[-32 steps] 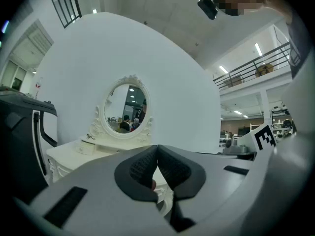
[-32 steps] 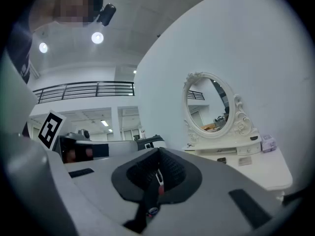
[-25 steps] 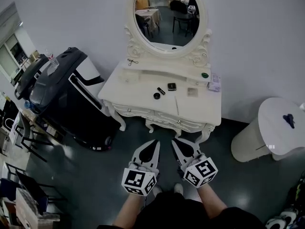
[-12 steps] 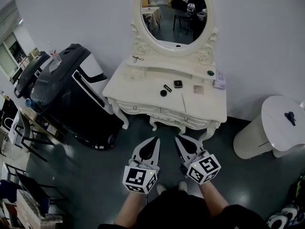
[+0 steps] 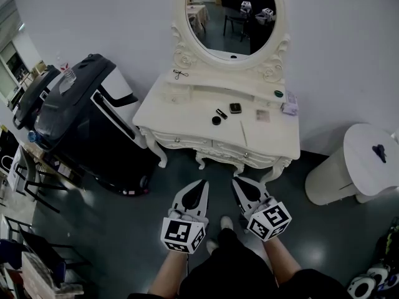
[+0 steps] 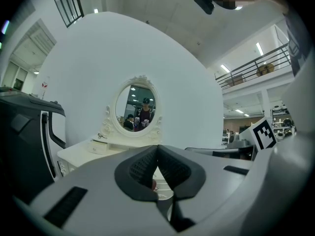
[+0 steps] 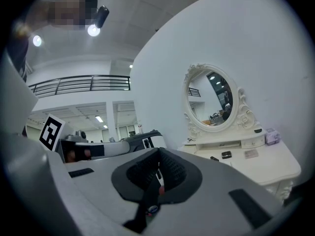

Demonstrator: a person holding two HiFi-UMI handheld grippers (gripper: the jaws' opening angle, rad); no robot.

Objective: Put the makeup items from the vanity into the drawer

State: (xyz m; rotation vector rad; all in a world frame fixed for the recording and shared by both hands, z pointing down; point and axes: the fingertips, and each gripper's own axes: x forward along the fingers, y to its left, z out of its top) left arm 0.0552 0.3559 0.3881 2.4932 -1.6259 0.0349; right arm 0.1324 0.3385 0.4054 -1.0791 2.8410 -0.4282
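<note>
Dark floor and a white wall fill the head view, where the cream vanity [image 5: 181, 114] stands ahead with its drawer [image 5: 235, 152] closed. The makeup items lie on its top, well apart from both grippers: a round compact [image 5: 216, 121], a lipstick [image 5: 221, 113], a square compact [image 5: 235, 108] and a thin pencil [image 5: 244, 132]. The left gripper [image 5: 203, 184] and right gripper [image 5: 237, 182] hang low in front. The left gripper view shows jaws pressed together on nothing. The right gripper view shows the same, clenched and empty. The items look light, hard and slick, so each is best pinched across its narrow sides, the pencil at mid-length.
</note>
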